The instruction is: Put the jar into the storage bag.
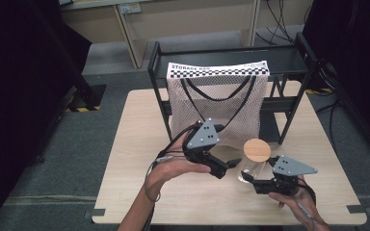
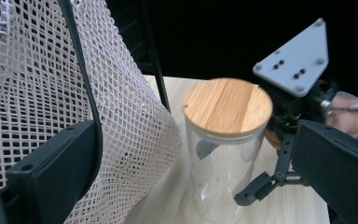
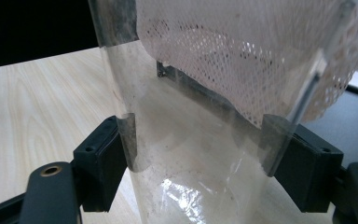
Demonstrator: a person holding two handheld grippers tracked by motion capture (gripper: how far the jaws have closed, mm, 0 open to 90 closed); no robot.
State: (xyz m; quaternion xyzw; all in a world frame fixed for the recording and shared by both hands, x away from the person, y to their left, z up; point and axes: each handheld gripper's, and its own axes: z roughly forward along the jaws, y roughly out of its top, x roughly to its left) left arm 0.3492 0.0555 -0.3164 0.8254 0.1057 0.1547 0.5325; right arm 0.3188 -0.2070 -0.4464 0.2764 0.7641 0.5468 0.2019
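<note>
A clear glass jar [image 1: 250,168] with a round wooden lid [image 1: 257,150] stands at the table's front right. My right gripper [image 1: 250,179] is shut on it low down. In the right gripper view both black pads [image 3: 103,161] press the jar's [image 3: 191,140] clear wall from either side. My left gripper [image 1: 227,166] hovers just left of the jar, its jaws wide apart and holding nothing. In the left gripper view the lidded jar [image 2: 227,106] rises between those jaws. A white mesh storage bag [image 1: 217,106] hangs from the rack, and its netting [image 2: 37,84] drapes beside the left jaw.
A black metal rack [image 1: 231,55] stands at the back of the light wooden table [image 1: 139,144] and carries the bag. Its legs come down close behind the jar. Bare tabletop lies to the left and along the front edge. Dark cabinets flank the table.
</note>
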